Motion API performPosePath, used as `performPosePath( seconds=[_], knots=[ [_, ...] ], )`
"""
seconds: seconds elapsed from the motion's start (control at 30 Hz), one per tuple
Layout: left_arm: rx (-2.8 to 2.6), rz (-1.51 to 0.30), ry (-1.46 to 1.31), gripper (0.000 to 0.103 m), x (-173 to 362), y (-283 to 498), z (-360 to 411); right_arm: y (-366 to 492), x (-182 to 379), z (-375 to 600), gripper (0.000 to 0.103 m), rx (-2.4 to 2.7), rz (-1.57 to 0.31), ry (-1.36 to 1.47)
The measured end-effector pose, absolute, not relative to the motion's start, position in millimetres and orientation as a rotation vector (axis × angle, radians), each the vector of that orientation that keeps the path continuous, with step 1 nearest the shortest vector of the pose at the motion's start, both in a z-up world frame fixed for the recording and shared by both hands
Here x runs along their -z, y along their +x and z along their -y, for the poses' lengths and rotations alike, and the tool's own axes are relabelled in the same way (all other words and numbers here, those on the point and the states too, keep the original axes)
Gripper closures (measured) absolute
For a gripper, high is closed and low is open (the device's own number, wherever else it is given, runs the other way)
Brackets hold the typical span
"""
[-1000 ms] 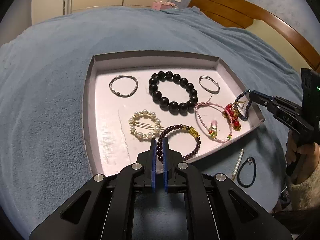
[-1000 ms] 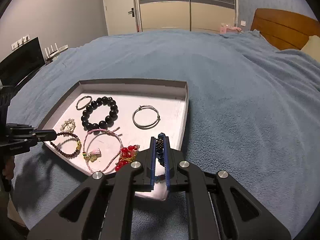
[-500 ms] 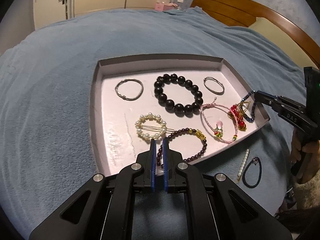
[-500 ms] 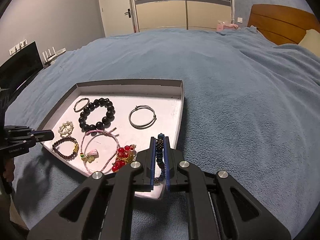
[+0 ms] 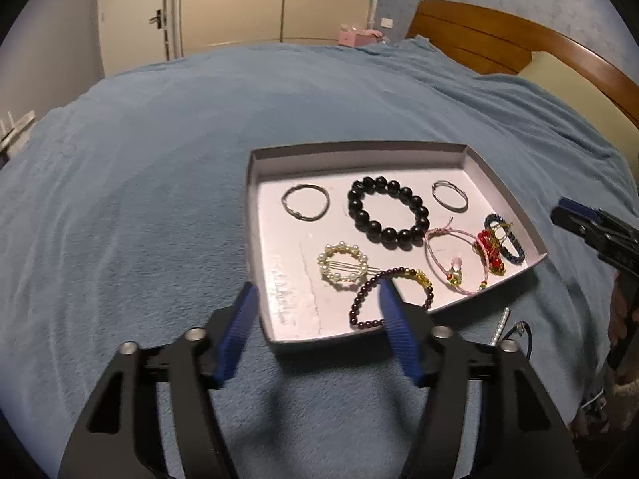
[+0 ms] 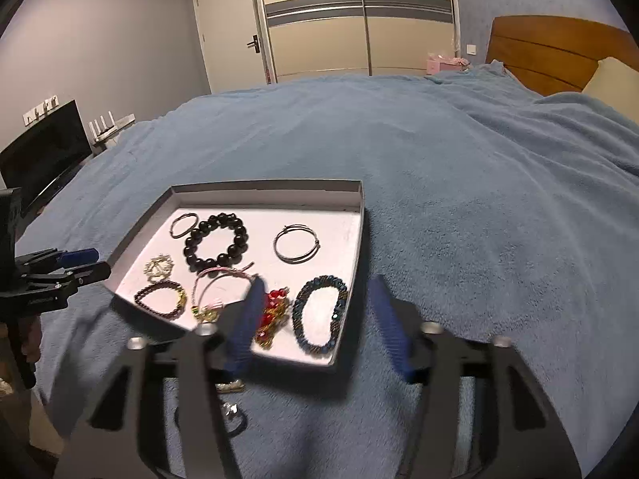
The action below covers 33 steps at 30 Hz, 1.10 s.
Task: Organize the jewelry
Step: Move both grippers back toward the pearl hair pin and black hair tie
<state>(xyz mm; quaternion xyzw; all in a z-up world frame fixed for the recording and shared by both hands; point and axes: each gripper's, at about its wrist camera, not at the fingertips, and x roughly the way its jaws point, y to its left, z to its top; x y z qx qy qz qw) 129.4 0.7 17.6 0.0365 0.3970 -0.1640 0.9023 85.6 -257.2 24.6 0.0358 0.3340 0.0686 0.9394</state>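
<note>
both claws sitting wide apart right now, jaws having just been opening, nothing pinched in either. left claw (image 5: 315,299) hanging over the near edge of the tray (image 5: 503,183), with the dark red bead bracelet (image 5: 389,299) lying flat inside just past the right-hand pad, looking freshly let go. right claw (image 6: 315,299) straddling the tray's near corner, blue bead bracelet (image 6: 319,315) resting on the tray floor between the open pads, not touched by them. probably dropping pieces in separate spots so nothing tangles: black bead bracelet (image 5: 387,211) in the middle, thin bangles toward the back, pearl ring clip (image 5: 343,265) by itself. pink cord bracelet (image 5: 451,255) and red charm piece (image 5: 489,249) overlapping a bit though. still waiting outside on the blue bed cover (image 5: 159,183): a pearl strip (image 5: 501,325) and a dark hair tie (image 5: 519,331). no readable brand or writing anywhere.
</note>
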Motion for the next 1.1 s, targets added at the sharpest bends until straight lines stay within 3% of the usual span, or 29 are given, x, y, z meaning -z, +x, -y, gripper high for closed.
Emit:
performPosePath(
  seconds=[0.17, 0.27, 0.63, 1.1],
  knots=[
    [0.292, -0.796, 0.077, 0.021, -24.1, 123.4, -7.6, 74.8, -28.8, 255.4, 0.016, -0.149, -0.685, 0.079],
    [0.248, -0.774, 0.071, 0.011, -29.2, 118.5, -14.5, 69.3, -31.7, 255.0, 0.008, -0.141, -0.682, 0.082],
    [0.160, -0.767, 0.029, 0.007, -34.3, 101.5, -40.0, 46.6, -30.8, 247.1, 0.006, -0.126, -0.689, 0.052],
    [0.142, -0.805, 0.051, 0.007, -15.3, 63.1, -42.0, 24.4, 13.0, 217.7, 0.006, -0.176, -0.822, -0.017]
  ],
)
